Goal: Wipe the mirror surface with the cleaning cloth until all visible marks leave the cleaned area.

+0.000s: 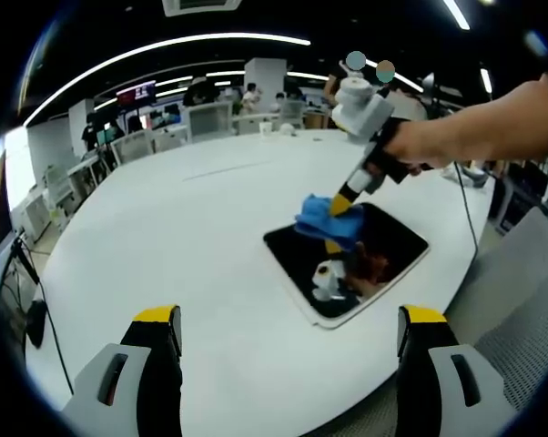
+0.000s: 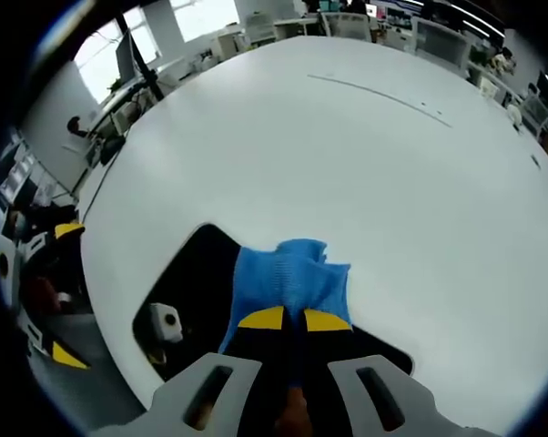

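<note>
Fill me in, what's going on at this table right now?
A person is wiping a mirror lying flat on the white table. The right gripper has its fingers shut on a blue cleaning cloth, pressed onto the mirror's far end. The left gripper hangs back, open and holding nothing. Whether marks remain on the glass is too hard to tell.

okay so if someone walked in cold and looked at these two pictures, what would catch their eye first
Probably the bright blue cloth, pinched in the right gripper and pressed onto the dark mirror lying flat on the big white table. Next, the left gripper, open and empty, hanging back from the mirror.
</note>
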Tool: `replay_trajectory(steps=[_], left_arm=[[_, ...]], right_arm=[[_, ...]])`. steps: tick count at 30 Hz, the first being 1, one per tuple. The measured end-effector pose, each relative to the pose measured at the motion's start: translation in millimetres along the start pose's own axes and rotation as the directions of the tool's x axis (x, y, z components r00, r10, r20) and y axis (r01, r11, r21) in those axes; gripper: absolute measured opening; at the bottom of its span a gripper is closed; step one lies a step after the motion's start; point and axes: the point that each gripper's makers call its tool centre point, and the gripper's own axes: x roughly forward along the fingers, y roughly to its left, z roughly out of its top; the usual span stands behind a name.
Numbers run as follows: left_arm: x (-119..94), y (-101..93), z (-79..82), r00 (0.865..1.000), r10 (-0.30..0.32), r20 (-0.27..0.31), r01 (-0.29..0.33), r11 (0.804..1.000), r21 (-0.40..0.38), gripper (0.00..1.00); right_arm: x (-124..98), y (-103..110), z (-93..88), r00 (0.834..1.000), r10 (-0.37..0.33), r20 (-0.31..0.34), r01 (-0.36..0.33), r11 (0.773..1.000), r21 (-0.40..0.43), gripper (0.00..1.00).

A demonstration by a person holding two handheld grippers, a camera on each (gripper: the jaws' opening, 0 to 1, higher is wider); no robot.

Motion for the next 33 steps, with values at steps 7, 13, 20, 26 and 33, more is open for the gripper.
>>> replay_trajectory(steps=[7,13,20,26,33], left_arm=[[0,-0.2,0.0,1.000,0.000,-0.003,0.000,1.000,0.008,0.99],[0,-0.4,-0.1,1.000,0.000,-0.004,0.000,1.000,0.012,0.99],[-1,0.3,0.5,1.000,0.004,-0.002,-0.004,1.000,0.009,0.99],[-1,-0.3,0.3,1.000,0.002,-0.006,-0.002,1.000,0.013,0.99],[-2,-0.5,0.9,1.000,0.003,-0.006,-0.003,1.000,0.015,0.99]], right_arm=[[-7,-5,-7.1,1.000,-0.012,-0.006,0.012,1.000,-0.002,0.00],[-11,-13,-11.2,1.000,-0.017,-0.009,0.017,1.000,0.008,0.00],[-12,-15,-11.6,1.000,-0.020,-0.005,0.020,1.000,0.015,0.00],[-13,-19,-13.5,1.000,-0.025,-0.004,0.025,0.999,0.023,0.00],[-13,-17,-14.7,0.999,-0.050,-0.001,0.050,0.999,-0.001,0.00]])
